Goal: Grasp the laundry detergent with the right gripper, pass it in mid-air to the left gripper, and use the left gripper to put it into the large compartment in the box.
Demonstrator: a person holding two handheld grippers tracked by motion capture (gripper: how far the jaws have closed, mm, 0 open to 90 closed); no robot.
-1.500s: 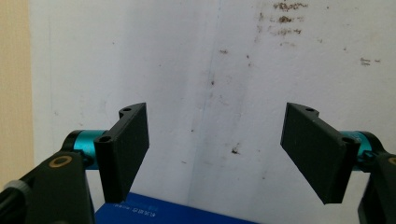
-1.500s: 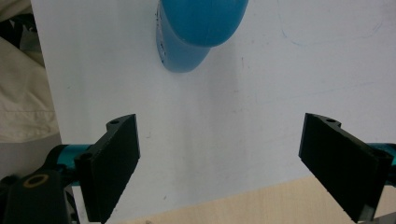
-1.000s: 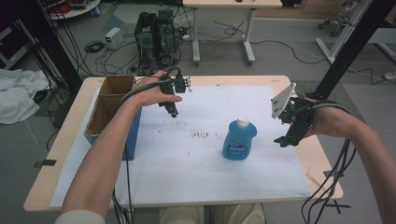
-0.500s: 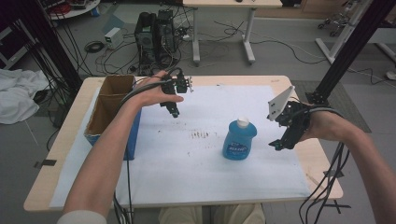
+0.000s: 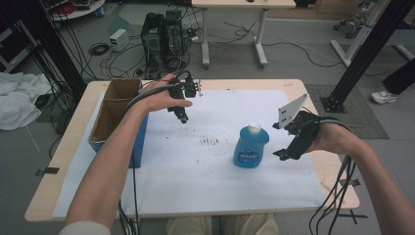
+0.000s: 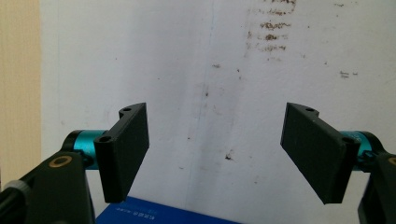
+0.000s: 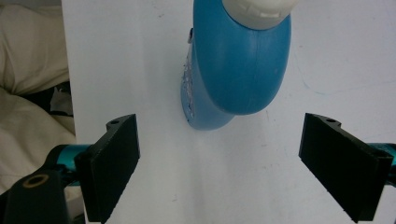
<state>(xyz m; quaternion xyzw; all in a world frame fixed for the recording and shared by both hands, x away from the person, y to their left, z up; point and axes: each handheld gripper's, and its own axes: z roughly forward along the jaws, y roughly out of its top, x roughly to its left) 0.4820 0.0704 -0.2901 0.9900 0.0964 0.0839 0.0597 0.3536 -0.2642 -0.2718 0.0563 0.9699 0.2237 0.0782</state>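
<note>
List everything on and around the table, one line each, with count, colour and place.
Soap bottle: one, blue with a white cap, upright on the sheet, right of centre.
Cardboard box: one, brown inside with blue outer side, open, at the table's left edge.
Sheet: one, white, covering most of the tabletop, with brown stains near its middle.
Table: one, light wood.
Computer towers: dark, on the floor beyond the table, among cables.
White cloth: one heap, on the floor at far left.
Left gripper: one, black, open, above the sheet near the box.
Right gripper: one, black, open, just right of the bottle.
</note>
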